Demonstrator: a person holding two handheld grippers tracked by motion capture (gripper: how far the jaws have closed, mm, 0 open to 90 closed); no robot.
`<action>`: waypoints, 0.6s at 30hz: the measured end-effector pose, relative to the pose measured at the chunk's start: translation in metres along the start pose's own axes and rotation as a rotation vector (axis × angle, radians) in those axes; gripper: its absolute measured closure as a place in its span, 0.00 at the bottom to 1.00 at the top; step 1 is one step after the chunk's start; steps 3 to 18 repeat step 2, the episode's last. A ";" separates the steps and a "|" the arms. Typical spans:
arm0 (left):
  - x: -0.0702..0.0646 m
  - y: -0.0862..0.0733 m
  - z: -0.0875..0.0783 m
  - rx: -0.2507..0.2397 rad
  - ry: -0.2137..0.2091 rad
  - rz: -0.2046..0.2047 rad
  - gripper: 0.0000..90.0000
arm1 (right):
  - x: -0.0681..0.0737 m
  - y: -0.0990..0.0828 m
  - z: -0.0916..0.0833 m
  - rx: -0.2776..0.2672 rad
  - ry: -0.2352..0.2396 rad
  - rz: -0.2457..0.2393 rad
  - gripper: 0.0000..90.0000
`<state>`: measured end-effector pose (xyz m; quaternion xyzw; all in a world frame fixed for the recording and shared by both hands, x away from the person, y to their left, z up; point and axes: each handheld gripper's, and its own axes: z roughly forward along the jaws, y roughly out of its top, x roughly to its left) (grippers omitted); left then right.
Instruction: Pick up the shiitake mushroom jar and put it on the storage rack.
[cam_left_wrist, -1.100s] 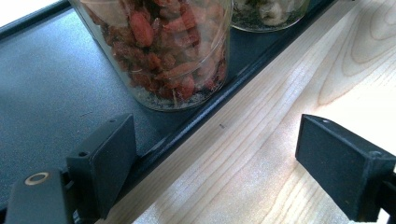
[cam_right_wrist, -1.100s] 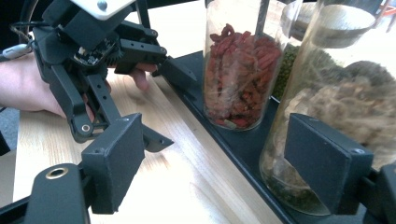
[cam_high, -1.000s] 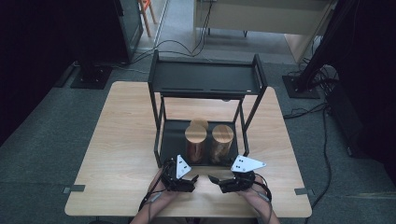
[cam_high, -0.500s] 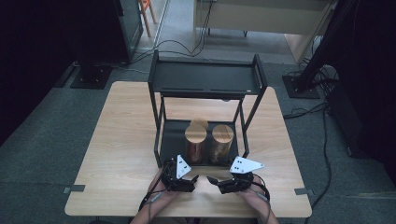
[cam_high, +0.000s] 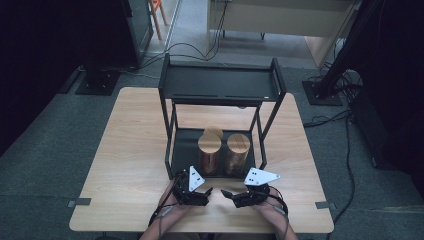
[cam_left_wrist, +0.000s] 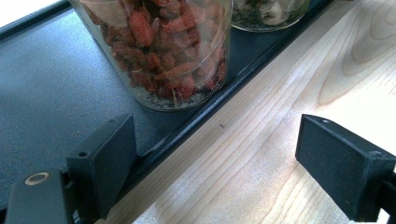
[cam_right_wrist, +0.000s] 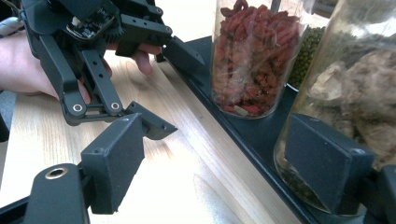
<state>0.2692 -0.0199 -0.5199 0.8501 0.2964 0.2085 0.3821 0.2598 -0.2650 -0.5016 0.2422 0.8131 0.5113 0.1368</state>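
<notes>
Upright on the rack's bottom shelf, two jars just beyond both hands: red-filled jar straight ahead of the spread, empty left gripper, brown-filled jar nearer the half-spread, empty right gripper.

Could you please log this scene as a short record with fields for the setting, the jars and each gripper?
Setting: light wooden table carrying a black two-tier metal rack
Jars: three clear, wooden-lidded jars on the rack's lower shelf
Front left jar: red dried fruit jar
Front right jar: pale dried-chunk jar
Back jar: green bean jar
Left gripper: open, holding nothing, above the table at the shelf edge
Right gripper: open, holding nothing, near the pale dried-chunk jar
</notes>
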 end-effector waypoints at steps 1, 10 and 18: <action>0.000 0.000 0.000 -0.001 0.000 -0.001 0.14 | 0.000 0.000 0.000 0.004 -0.001 -0.002 0.22; 0.000 0.000 0.000 -0.001 -0.001 -0.001 0.14 | 0.000 0.000 0.001 0.007 -0.001 -0.001 0.22; 0.000 0.000 0.000 -0.001 -0.001 -0.001 0.14 | 0.000 0.000 0.001 0.007 -0.001 -0.001 0.22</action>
